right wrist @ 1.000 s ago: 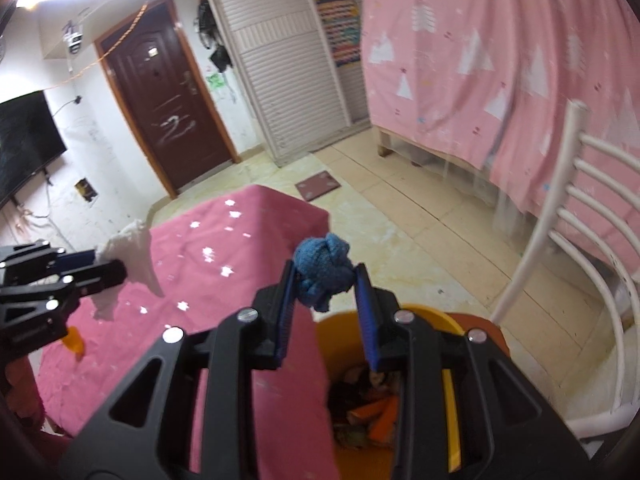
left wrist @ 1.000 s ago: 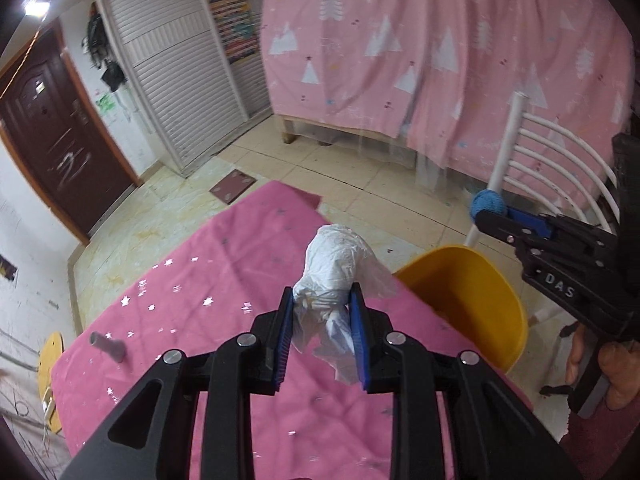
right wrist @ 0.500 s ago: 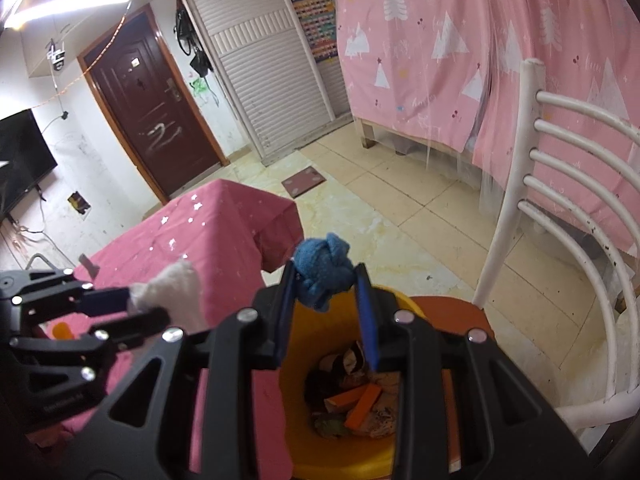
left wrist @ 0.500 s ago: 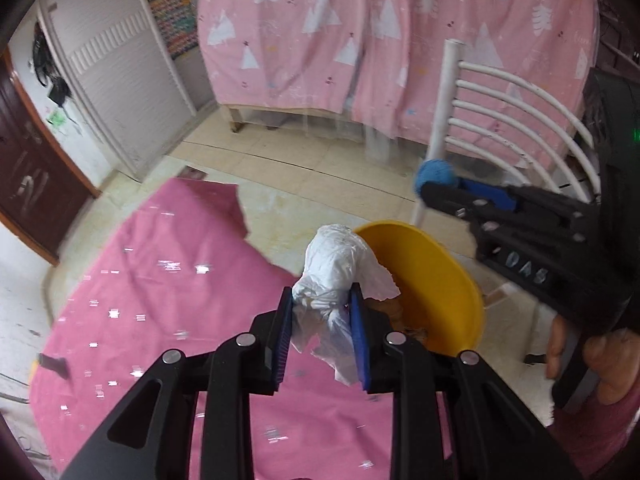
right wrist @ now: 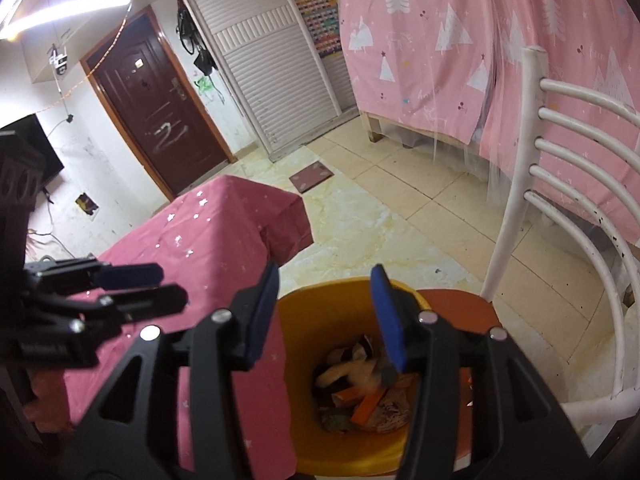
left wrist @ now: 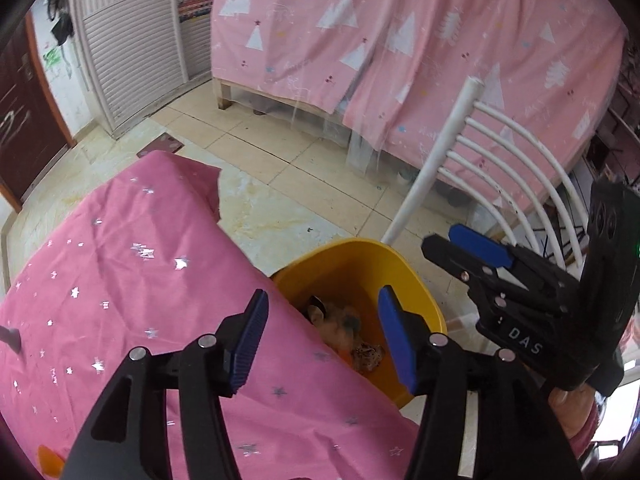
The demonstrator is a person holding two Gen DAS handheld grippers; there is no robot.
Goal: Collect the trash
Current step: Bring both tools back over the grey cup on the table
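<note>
A yellow bin (left wrist: 404, 280) (right wrist: 304, 320) stands on a red chair seat (right wrist: 460, 304) beside the pink-clothed table (left wrist: 120, 272) (right wrist: 224, 232). It holds mixed trash (right wrist: 360, 392) (left wrist: 348, 336): orange scraps, paper bits, a blurred pale lump. My left gripper (left wrist: 324, 336) is open and empty, over the table edge and the bin's near rim. My right gripper (right wrist: 324, 316) is open and empty, directly above the bin. The right gripper also shows in the left wrist view (left wrist: 464, 248), the left gripper in the right wrist view (right wrist: 160, 288).
A white chair back (right wrist: 560, 184) (left wrist: 472, 160) rises right of the bin. A pink curtain (left wrist: 400, 40) hangs behind it. An orange scrap (left wrist: 50, 460) and a dark small object (left wrist: 10, 336) lie on the table's left. A tiled floor (right wrist: 400, 200) and a brown door (right wrist: 160, 120) lie beyond.
Both grippers have opened. The white crumpled paper has left the left gripper and the blue ball has left the right gripper. Both grippers moved closer over the bin.
</note>
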